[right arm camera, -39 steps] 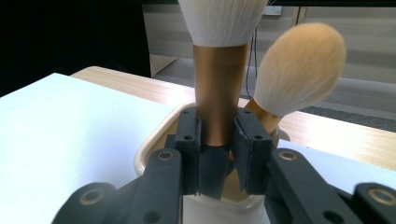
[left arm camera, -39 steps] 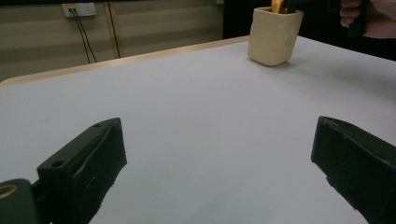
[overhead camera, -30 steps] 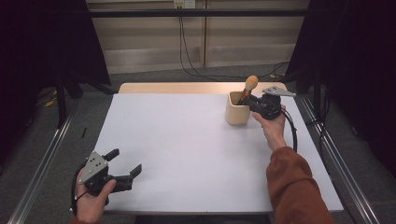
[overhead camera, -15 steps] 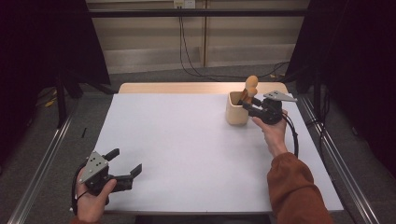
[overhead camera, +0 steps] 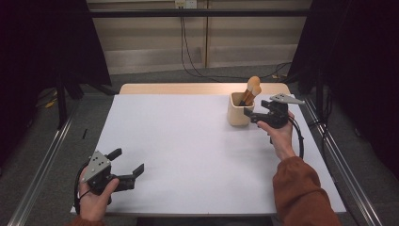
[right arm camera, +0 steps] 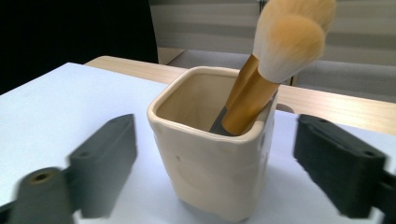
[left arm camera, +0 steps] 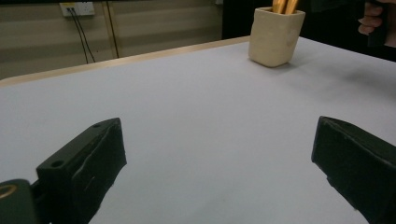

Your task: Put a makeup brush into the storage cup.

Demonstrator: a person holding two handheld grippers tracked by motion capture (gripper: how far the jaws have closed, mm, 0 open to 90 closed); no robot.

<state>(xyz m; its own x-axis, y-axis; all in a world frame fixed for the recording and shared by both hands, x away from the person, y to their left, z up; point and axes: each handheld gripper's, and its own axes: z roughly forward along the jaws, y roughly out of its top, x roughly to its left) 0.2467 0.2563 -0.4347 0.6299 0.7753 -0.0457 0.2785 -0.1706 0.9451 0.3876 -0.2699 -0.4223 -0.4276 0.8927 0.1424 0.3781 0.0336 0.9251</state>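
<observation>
Ceramic cup [right arm camera: 219,154] sits between the just-opened right gripper [right arm camera: 215,163] jaws; careless withdrawal could tip its brushes [right arm camera: 275,60].

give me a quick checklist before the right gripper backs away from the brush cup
1. Right gripper jaws open after just widening: ok.
2. Pads off the cup, gaps on both sides: ok.
3. Cup upright on the table: ok.
4. Both brushes inside the cup, leaning on its rim: ok.
5. Brushes settled and won't tip: cannot tell.
6. Left gripper open and far from the cup: ok.
</observation>
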